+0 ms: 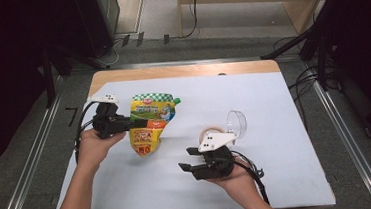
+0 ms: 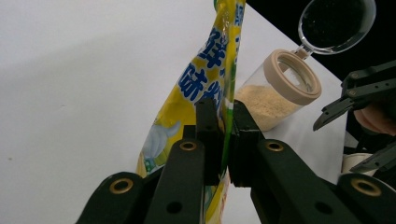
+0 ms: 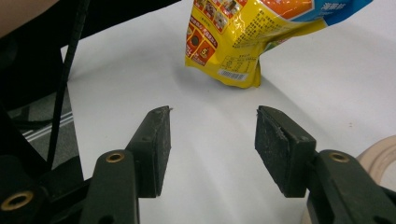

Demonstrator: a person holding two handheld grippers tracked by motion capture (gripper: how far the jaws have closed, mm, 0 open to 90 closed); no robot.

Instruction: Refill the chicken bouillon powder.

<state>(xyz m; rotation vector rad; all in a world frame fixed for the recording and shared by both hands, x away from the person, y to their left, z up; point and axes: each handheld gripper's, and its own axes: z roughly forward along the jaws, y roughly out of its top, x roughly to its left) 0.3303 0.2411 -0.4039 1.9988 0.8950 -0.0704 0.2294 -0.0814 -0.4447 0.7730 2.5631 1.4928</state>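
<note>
Pinching the yellow pouch point(image 1: 150, 123) by its side seam, the left gripper point(image 2: 223, 135) is holding it propped toward the tabletop's point(image 1: 273, 102) left edge. The soft, crinkly, slippery film is looking likely to sag, so the stiffer seam is seeming the best hold. The right gripper point(image 3: 212, 140) is hanging released, holding nothing, beside the open jar point(image 2: 280, 88).

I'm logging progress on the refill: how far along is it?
Done: the jar stands on the table with its lid flipped open and some powder inside. In hand: the left gripper is clamped on the yellow pouch, holding it upright beside the jar. The right gripper is open, holding nothing. Left: probably bringing the pouch over the jar to pour, then closing the lid.
</note>
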